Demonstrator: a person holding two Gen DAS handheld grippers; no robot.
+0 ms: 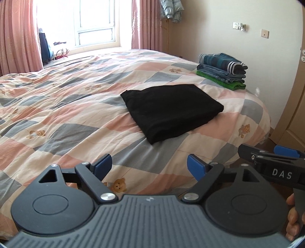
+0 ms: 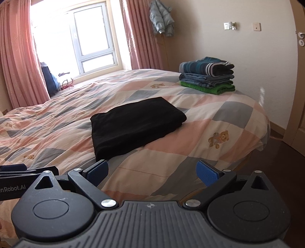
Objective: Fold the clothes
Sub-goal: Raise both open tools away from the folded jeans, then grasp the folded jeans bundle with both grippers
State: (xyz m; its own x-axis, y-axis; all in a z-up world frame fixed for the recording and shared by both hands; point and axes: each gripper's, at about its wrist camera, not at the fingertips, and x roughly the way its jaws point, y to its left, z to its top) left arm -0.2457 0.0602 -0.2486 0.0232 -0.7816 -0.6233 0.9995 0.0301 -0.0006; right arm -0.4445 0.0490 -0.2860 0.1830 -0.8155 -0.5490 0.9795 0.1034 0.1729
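Observation:
A black garment (image 1: 171, 110) (image 2: 136, 124) lies folded into a flat rectangle on the checked quilt, near the bed's foot. My left gripper (image 1: 149, 166) hovers open over the quilt, short of the garment's near corner, with nothing between its blue pads. My right gripper (image 2: 152, 170) is open too, empty, just in front of the garment's near edge. In the left wrist view the right gripper's body (image 1: 274, 164) shows at the right edge with a hand (image 1: 292, 215) on it. Part of the left gripper (image 2: 24, 171) shows at the left of the right wrist view.
A stack of folded clothes (image 1: 222, 70) (image 2: 207, 75), striped blue over denim over green, sits at the bed's far right corner. The quilt (image 1: 66, 106) spreads wide to the left. Behind are a window, pink curtains (image 2: 17, 63), a hanging jacket (image 2: 161, 18) and a door (image 1: 297, 106) at right.

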